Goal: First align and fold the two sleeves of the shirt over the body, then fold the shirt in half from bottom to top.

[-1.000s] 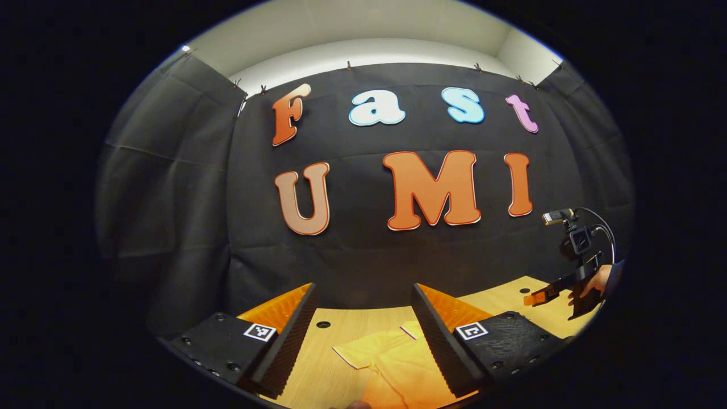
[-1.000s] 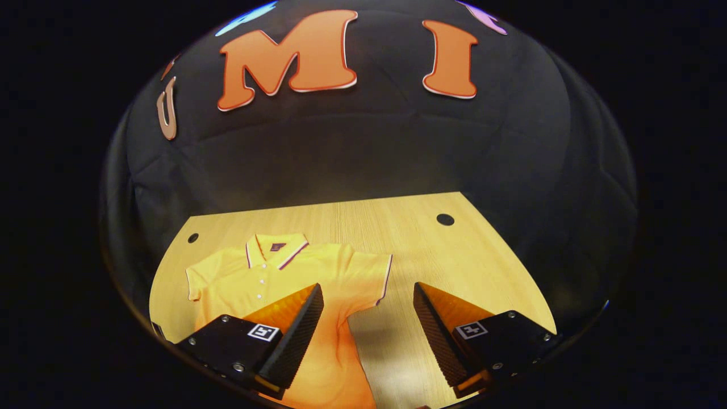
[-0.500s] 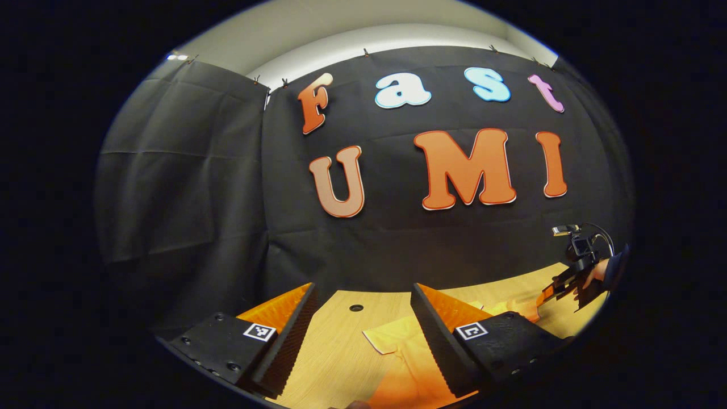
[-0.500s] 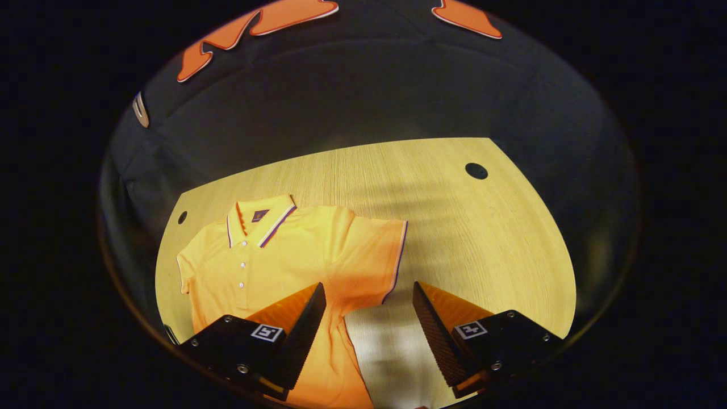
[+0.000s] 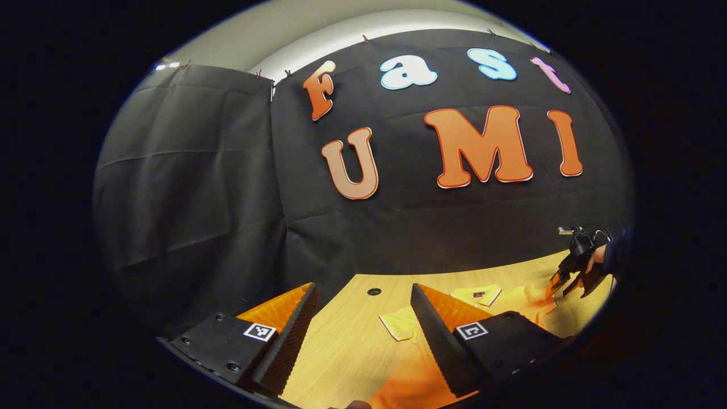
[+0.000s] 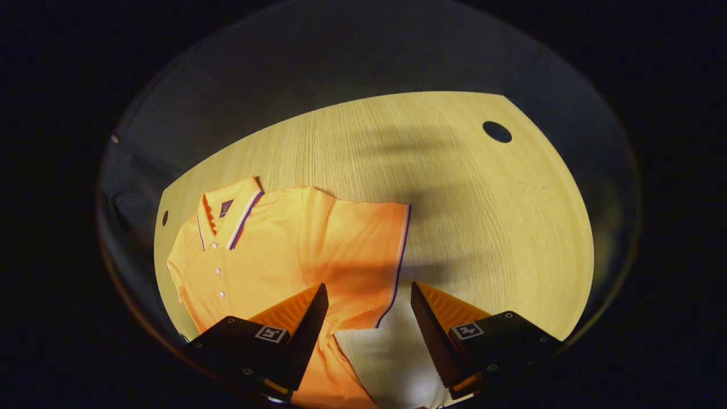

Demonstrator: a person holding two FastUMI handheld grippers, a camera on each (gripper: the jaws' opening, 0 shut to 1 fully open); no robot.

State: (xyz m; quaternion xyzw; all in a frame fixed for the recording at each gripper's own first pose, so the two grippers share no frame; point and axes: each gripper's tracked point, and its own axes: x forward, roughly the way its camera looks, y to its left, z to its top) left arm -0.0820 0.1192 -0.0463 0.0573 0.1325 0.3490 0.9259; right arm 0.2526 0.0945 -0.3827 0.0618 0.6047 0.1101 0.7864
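**Shirt fold: no fold made yet**

Right gripper [image 6: 368,318]: fingers spread, empty, straddling the sleeve [image 6: 369,255] hem. Left gripper [image 5: 363,335]: spread, empty, other sleeve just ahead. Shirt [image 6: 272,250]: flat on the table [image 6: 483,227]. Outstanding: both sleeve folds, bottom-to-top fold.

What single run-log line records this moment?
shirt: flat, unfolded | right gripper: open over sleeve | left gripper: open
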